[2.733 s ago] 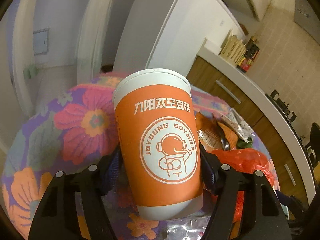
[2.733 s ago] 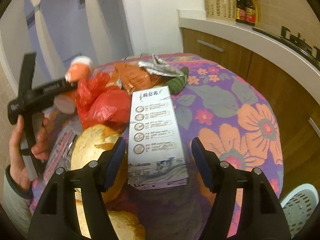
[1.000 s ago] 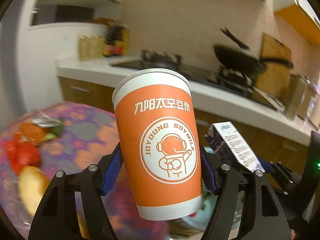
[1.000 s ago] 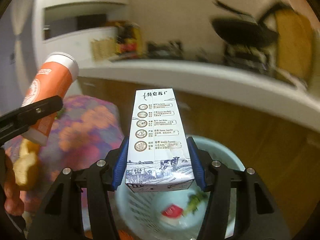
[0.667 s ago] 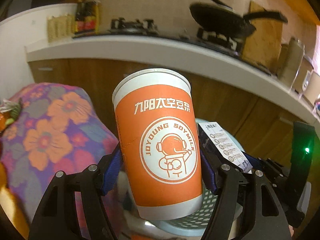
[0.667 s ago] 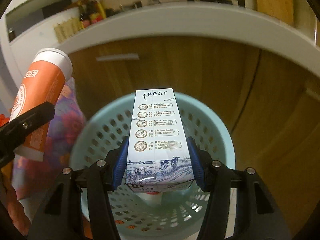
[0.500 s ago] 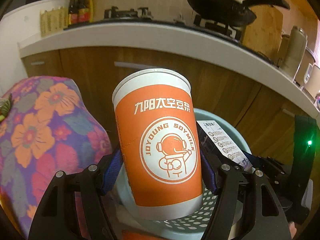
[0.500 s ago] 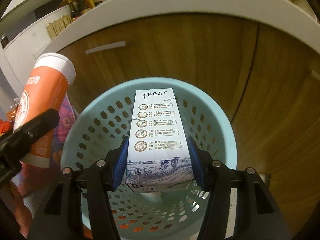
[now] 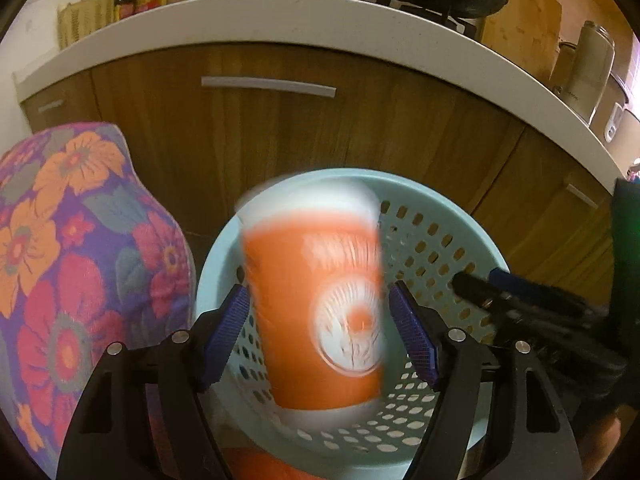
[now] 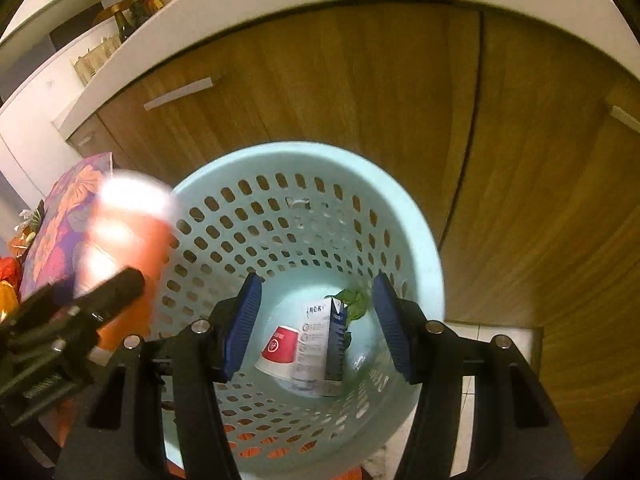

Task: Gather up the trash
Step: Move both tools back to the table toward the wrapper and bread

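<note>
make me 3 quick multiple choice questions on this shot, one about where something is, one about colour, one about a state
1. Where is the milk carton?
A. at the bottom of the basket
B. on the countertop
C. in the right tongs

2. What colour is the basket?
A. black
B. pale blue
C. yellow

3. How are the right tongs?
A. shut on the carton
B. shut on a leaf
C. open, holding nothing

Answers:
1 A, it lies by a red cup at the bottom.
2 B, its perforated wall is pale blue.
3 C, the blue pads stand apart around empty space.
</note>
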The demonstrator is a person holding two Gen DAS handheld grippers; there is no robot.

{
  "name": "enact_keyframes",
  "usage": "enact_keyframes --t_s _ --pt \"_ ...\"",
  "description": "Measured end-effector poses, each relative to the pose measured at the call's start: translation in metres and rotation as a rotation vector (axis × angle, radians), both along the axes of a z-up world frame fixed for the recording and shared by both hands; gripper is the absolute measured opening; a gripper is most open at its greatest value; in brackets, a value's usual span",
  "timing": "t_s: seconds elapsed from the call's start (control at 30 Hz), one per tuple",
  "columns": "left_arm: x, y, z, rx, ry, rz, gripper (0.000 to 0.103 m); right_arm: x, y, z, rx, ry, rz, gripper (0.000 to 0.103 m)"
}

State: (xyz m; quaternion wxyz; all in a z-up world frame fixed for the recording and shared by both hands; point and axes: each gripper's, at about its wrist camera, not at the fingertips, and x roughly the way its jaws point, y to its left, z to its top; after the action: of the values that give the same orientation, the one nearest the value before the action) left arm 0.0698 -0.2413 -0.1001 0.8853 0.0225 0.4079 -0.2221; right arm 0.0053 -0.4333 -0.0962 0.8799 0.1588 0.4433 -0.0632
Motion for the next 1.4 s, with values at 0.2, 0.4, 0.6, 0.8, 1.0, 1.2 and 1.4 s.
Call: enact_keyframes --t_s 0.2,0.4,0.6,0.8,1.0,1.2,1.4 --pt "-0.008 0.011 0.009 -0.024 -0.023 -0.001 0.072 -0.010 0.007 0.023 -0.022 -0.054 0.006 0.054" --pt "-0.025 0.028 0.035 -0.069 -0.085 0.017 0.073 -0.012 0.027 0.052 -0.022 -0.127 0.041 0.054" --pt "-0.051 0.062 0.087 -0.134 -0.210 0.087 0.073 -0.013 0.048 0.087 -0.020 -0.205 0.091 0.054" --pt "-0.070 0.113 0.132 -0.188 -0.308 0.172 0.075 -0.009 0.090 0.122 -0.014 -0.284 0.184 0.054" --pt "-0.089 0.170 0.155 -0.162 -0.368 0.295 0.077 -0.004 0.144 0.137 -0.016 -0.320 0.304 0.054" --pt "-0.118 0.242 0.162 -0.116 -0.416 0.473 0.083 -0.002 0.201 0.137 -0.023 -0.318 0.438 0.054" --pt "-0.135 0.318 0.146 -0.023 -0.367 0.644 0.086 0.002 0.260 0.125 -0.013 -0.287 0.569 0.054"
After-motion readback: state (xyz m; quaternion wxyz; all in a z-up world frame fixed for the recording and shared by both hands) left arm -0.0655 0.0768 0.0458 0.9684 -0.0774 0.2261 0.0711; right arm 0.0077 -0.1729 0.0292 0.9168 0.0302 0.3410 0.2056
